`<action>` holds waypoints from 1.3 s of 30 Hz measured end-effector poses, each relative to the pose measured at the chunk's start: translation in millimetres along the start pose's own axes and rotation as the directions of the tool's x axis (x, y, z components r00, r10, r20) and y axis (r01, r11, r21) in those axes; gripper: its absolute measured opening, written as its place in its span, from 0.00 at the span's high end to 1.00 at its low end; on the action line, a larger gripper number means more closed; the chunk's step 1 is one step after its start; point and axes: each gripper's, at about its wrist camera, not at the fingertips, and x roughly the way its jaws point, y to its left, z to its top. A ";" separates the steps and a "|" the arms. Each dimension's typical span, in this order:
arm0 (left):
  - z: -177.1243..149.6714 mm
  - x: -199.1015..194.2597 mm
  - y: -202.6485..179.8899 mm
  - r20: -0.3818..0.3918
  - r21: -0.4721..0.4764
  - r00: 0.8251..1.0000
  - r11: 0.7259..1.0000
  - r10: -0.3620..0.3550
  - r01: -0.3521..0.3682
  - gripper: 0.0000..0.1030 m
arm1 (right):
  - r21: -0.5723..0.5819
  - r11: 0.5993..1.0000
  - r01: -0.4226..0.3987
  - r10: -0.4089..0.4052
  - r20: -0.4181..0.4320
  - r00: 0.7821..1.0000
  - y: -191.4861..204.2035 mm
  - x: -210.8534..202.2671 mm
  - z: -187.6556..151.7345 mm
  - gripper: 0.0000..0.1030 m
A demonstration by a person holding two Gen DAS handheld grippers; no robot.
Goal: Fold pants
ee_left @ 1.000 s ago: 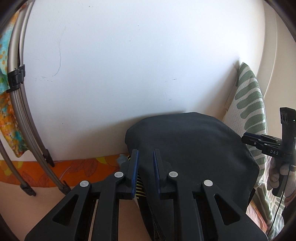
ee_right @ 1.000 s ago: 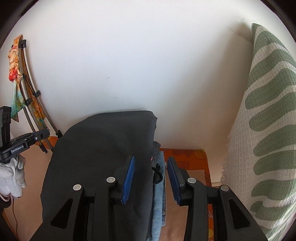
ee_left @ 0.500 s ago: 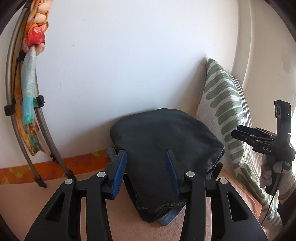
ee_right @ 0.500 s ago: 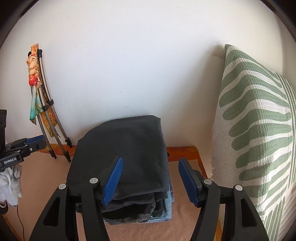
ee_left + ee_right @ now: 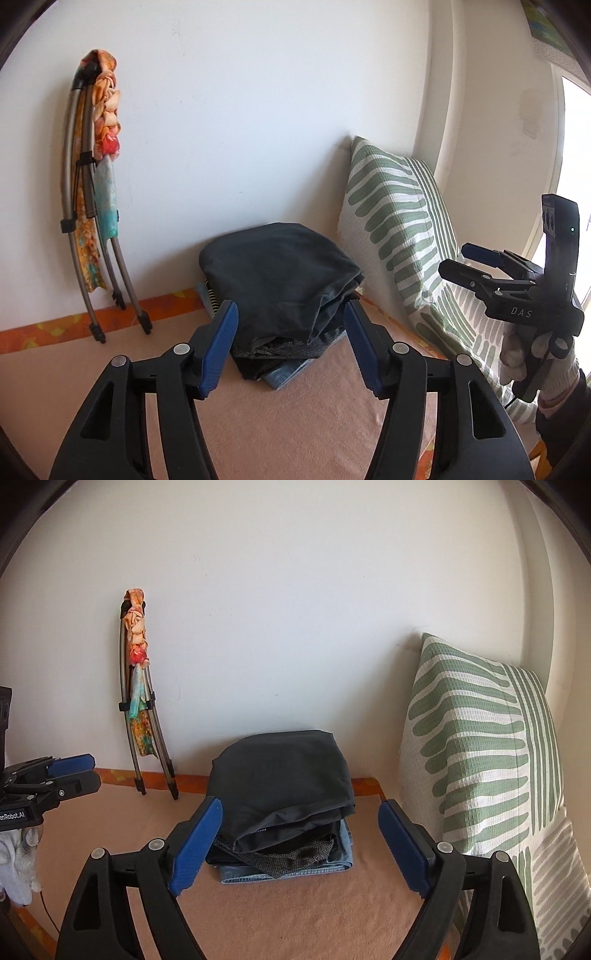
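Note:
Folded black pants [image 5: 280, 273] lie on top of a stack of folded clothes against the white wall; they also show in the right wrist view [image 5: 284, 775]. Under them lie a checked garment [image 5: 291, 856] and blue jeans [image 5: 340, 860]. My left gripper [image 5: 291, 343] is open and empty, held back in front of the stack. My right gripper [image 5: 299, 843] is open and empty, also in front of the stack. The right gripper shows at the right of the left wrist view [image 5: 476, 264]. The left gripper shows at the left edge of the right wrist view [image 5: 74, 771].
The stack rests on a peach sheet [image 5: 295, 915] with an orange border. A green-and-white leaf-pattern pillow [image 5: 480, 746] leans at the right. Folded metal poles with bright cloth [image 5: 138, 709] lean on the wall at the left.
Both grippers have let go of the black pants, opened wide and pulled back from the stack. The pants now lie folded on top of the pile.

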 end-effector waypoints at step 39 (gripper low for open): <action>-123.2 -59.6 18.2 -0.107 -0.075 0.983 0.985 0.149 -0.157 0.19 | 0.083 0.992 0.092 -0.096 0.046 0.994 80.8 -51.3 -109.8 0.00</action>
